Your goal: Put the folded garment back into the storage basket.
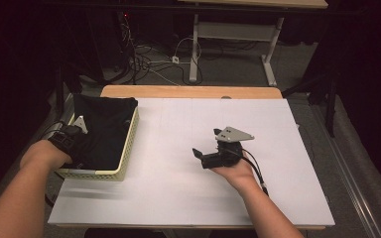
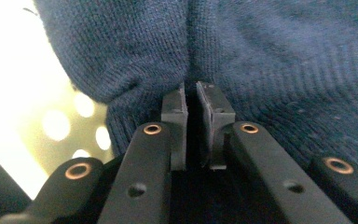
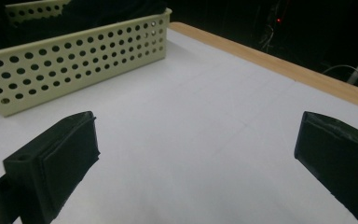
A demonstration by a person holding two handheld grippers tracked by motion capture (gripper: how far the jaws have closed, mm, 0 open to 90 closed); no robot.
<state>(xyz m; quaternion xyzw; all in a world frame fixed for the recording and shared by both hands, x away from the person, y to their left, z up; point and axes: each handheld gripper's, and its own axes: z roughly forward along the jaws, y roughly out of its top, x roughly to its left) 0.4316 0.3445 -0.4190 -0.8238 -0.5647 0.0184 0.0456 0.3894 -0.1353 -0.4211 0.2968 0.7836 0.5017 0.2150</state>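
A cream perforated basket stands at the table's left edge with a dark knit cloth heaped in it. My left gripper reaches down into the basket from its left side, its tips buried in the cloth. In the left gripper view its jaws stand almost together, pinching a fold of the dark blue knit cloth. My right gripper hovers low over the middle of the white table top, lying on its side and aimed left at the basket. Its jaws are wide open with nothing between them.
The white table top stretches right and forward of the basket, with a wooden strip along its far edge. Behind the table lie floor cables and the legs of another desk. The surroundings are dark.
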